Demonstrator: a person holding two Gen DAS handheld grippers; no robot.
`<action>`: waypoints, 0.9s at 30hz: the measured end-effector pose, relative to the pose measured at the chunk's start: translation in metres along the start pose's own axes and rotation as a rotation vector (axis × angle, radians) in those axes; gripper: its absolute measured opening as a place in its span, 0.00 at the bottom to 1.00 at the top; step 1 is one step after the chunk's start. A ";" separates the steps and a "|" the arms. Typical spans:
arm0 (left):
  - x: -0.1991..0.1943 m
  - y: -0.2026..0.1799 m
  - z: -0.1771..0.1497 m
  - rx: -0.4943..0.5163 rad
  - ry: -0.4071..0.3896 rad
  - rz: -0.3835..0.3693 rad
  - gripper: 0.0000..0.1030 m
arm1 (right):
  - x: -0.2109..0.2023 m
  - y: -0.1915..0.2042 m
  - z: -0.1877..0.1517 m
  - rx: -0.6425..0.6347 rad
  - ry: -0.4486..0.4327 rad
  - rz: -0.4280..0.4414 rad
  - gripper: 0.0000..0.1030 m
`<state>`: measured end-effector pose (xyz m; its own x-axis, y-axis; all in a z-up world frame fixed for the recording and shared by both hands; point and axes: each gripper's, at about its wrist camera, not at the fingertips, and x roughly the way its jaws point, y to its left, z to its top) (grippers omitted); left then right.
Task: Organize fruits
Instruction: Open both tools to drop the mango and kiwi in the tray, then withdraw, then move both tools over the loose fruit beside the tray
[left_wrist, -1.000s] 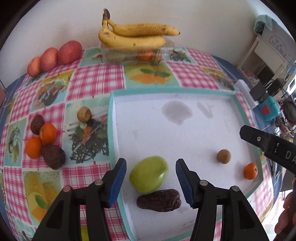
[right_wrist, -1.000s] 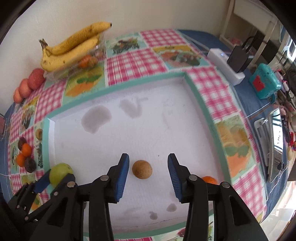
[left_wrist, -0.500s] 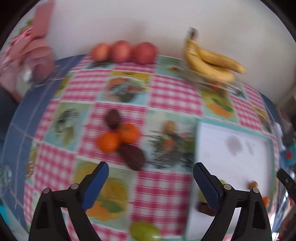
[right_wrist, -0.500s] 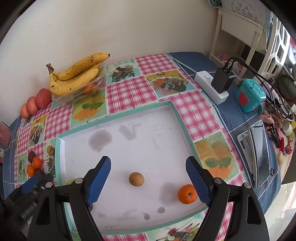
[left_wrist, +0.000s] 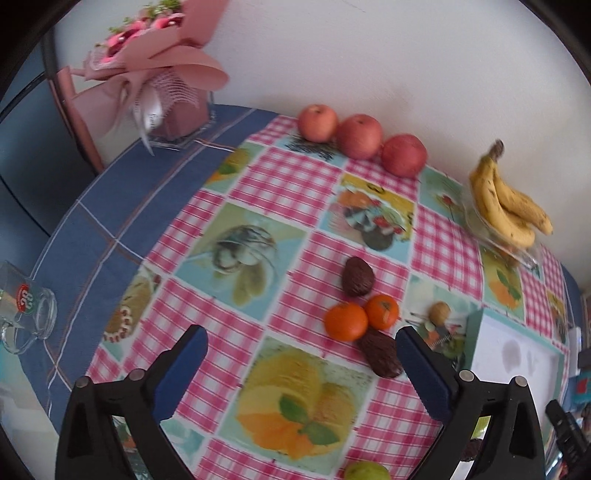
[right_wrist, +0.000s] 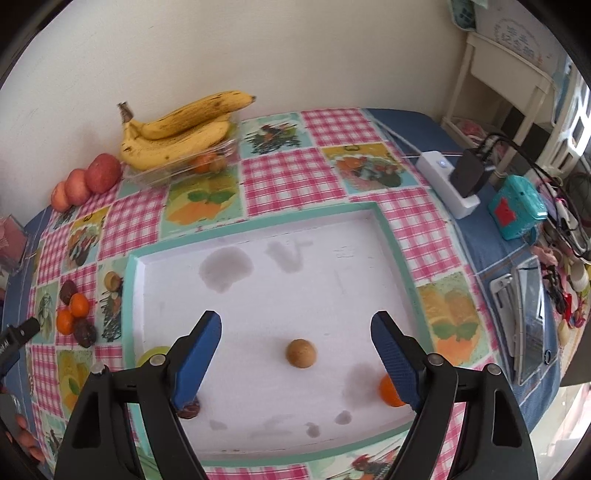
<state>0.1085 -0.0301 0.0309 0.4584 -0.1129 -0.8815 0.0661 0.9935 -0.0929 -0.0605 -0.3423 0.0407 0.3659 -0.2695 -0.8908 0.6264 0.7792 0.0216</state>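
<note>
Swinging off the tray (left_wrist: 476, 332) with jaws opening and empty, left gripper (left_wrist: 301, 369) now faces the tangerines (left_wrist: 346, 320), probably next; right gripper (right_wrist: 295, 363) gapes empty.

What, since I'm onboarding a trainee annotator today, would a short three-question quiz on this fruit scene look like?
1. Count: how many apples stand in the row?
2. True or false: the bananas rest on top of a clear plastic box.
3. Pick one: which lies inside the white tray? A) the apples B) the bananas C) a small brown round fruit

Key: 1. three; 2. true; 3. C
</note>
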 end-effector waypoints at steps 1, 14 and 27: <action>-0.001 0.005 0.002 -0.008 -0.005 0.004 1.00 | 0.001 0.007 -0.001 -0.013 0.004 0.008 0.81; -0.018 0.069 0.017 -0.138 -0.063 0.052 1.00 | -0.002 0.093 -0.012 -0.192 0.008 0.082 0.81; 0.027 0.058 0.015 -0.091 0.045 0.016 1.00 | 0.002 0.166 -0.018 -0.291 -0.004 0.214 0.81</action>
<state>0.1379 0.0245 0.0085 0.4180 -0.0979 -0.9032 -0.0228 0.9927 -0.1182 0.0318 -0.2036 0.0345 0.4707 -0.0842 -0.8783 0.3134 0.9465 0.0773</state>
